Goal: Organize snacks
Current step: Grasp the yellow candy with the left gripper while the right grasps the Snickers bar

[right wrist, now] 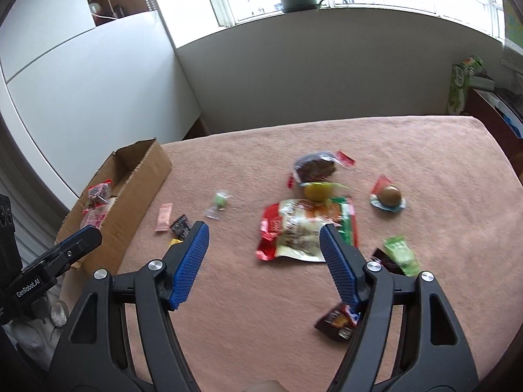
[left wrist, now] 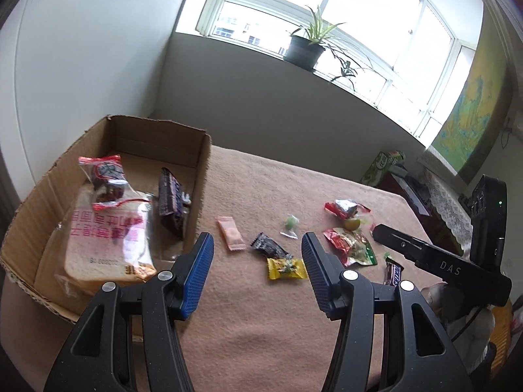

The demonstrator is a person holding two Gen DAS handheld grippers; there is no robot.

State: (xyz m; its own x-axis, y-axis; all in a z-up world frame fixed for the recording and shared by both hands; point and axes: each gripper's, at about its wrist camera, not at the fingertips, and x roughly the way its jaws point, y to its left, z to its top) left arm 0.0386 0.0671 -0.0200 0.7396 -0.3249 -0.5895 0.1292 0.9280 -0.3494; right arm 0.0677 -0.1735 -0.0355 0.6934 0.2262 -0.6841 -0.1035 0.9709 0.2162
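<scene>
Holding three snacks, one cardboard box point(left wrist: 199, 176) sits left.

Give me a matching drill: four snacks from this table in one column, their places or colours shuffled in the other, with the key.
1. bread bag
2. pink sachet
3. yellow candy
4. red-and-green pouch

A. on the cloth just outside the cardboard box
B. between the tips of the right claw in its own view
C. inside the box
D. beside a black wrapper

Pairs: 1-C, 2-A, 3-D, 4-B
</scene>
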